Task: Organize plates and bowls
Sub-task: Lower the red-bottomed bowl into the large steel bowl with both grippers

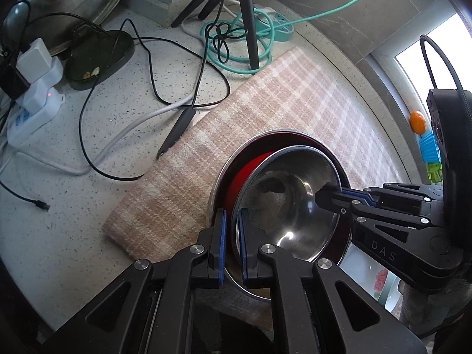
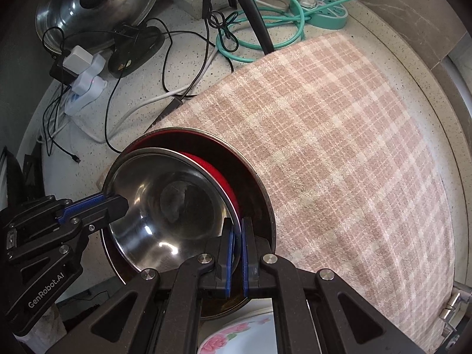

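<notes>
A shiny steel bowl (image 1: pixel 290 203) (image 2: pixel 168 206) with a red outside sits tilted inside a wider steel plate (image 1: pixel 224 177) (image 2: pixel 253 177) over the checked cloth. My left gripper (image 1: pixel 232 221) is shut on the bowl's near-left rim; it shows in the right wrist view (image 2: pixel 116 202) at the bowl's left. My right gripper (image 2: pixel 237 233) is shut on the bowl's right rim; it shows in the left wrist view (image 1: pixel 323 196). A white flowered plate (image 2: pixel 236 336) (image 1: pixel 380 280) lies below, partly hidden.
The pink checked cloth (image 2: pixel 339 147) covers the speckled counter (image 1: pixel 73 191). Black and white cables (image 1: pixel 147 112), a white power strip (image 1: pixel 32 109), a teal power strip with cord (image 2: pixel 327 11), tripod legs (image 1: pixel 249 23) and a glass pot lid (image 2: pixel 97 3) crowd the back.
</notes>
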A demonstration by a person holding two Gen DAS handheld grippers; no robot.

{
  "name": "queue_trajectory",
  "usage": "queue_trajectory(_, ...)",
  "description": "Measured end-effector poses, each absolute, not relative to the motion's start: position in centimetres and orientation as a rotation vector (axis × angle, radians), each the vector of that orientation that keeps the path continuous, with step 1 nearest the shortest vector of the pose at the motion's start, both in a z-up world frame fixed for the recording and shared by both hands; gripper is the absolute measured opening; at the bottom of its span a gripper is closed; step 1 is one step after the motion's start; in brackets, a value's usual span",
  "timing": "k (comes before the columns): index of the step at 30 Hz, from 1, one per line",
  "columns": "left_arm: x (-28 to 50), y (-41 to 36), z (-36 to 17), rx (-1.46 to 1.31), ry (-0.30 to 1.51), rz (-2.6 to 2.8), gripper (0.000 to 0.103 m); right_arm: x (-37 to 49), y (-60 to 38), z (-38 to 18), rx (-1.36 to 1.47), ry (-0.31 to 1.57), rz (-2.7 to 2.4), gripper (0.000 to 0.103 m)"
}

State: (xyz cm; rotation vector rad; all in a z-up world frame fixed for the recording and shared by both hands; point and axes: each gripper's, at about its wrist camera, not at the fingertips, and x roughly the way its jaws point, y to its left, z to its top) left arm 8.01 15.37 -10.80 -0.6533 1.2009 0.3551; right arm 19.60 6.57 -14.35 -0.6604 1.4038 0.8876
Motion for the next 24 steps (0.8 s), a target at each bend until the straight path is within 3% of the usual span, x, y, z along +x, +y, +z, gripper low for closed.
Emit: queue_trajectory(24, 9.4, 14.4, -9.7, -0.479, 1.159, 0.378, 0.011, 19.5, 5.4, -13.7, -0.652, 1.442, 0.903, 0.01)
